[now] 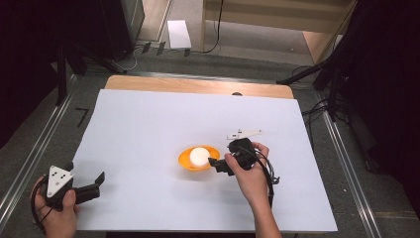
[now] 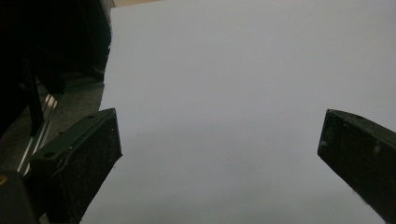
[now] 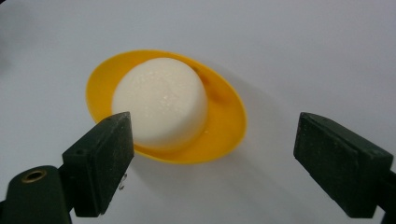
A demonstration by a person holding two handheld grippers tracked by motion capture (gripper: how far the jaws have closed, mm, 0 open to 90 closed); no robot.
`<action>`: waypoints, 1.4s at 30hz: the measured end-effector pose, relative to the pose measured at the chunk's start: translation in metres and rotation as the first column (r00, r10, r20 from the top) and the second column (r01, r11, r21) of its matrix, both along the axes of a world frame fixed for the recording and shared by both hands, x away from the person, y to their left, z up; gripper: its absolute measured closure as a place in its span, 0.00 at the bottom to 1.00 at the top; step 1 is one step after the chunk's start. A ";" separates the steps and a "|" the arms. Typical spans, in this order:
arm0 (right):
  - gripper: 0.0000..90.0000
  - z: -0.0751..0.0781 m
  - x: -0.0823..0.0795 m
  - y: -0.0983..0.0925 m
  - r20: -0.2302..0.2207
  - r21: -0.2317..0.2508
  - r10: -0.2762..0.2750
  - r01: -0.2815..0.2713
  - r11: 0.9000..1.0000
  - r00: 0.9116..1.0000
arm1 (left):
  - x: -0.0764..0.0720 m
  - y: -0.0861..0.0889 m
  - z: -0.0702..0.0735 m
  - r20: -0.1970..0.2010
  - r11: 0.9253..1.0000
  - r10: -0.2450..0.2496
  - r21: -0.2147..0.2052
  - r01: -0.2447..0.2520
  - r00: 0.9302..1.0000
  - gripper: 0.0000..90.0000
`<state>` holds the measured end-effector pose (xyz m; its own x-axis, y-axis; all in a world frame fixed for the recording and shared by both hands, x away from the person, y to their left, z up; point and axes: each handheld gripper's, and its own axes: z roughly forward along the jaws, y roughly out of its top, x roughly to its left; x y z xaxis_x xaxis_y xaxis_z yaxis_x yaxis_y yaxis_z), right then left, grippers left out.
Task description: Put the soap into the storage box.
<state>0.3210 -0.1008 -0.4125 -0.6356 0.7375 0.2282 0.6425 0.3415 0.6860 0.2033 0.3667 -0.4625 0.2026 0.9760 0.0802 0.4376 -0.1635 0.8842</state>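
Observation:
An orange bowl sits near the middle of the white sheet with a white rounded block standing in it. In the right gripper view the bowl and the white block lie just beyond the jaws. My right gripper is right of the bowl, pointing at it, open, nothing between its jaws. My left gripper rests at the sheet's front left corner, open and empty.
The sheet covers a wooden table whose far edge shows. Metal rails run along both sides. Dark stands and cables crowd the right and left back corners.

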 end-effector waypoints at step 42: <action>0.04 -0.043 -0.031 -0.135 0.032 0.046 -0.184 0.183 0.982 0.982 | 0.000 -0.001 0.000 0.000 1.000 0.003 0.010 -0.003 1.000 0.00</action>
